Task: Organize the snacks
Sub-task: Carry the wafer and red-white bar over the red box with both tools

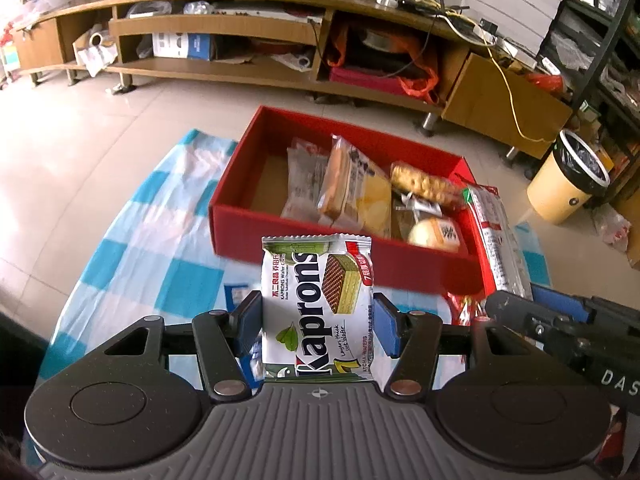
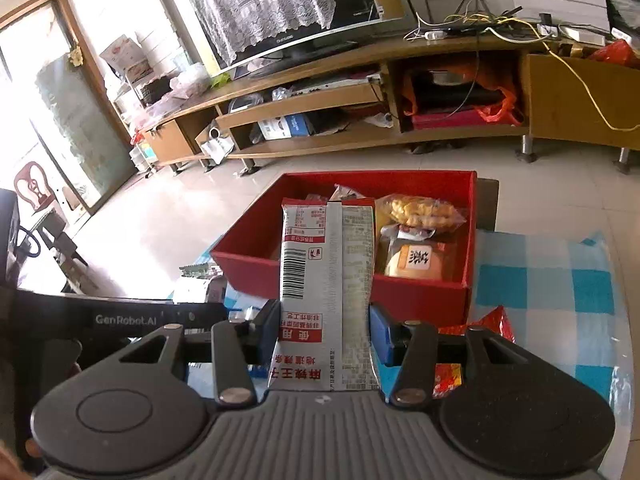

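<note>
My left gripper [image 1: 318, 322] is shut on a white and green Kaprons wafer packet [image 1: 318, 304], held upright in front of the red box [image 1: 240, 216]. In the right wrist view, my right gripper [image 2: 324, 334] is shut on a long silver and red snack packet [image 2: 326, 292], also upright before the red box [image 2: 420, 296]. That packet [image 1: 498, 236] and the right gripper [image 1: 560, 320] show at the right of the left wrist view. The box holds several wrapped snacks, among them a bun [image 2: 416, 262] and a bag of crunchy pieces [image 2: 420, 208]. Its left part is bare.
The box rests on a blue and white checked cloth [image 1: 160, 248] over a table. A red wrapper [image 2: 488, 324] lies on the cloth near the box. Beyond the tiled floor stand a long wooden TV bench [image 1: 240, 28] and a yellow bin [image 1: 568, 180].
</note>
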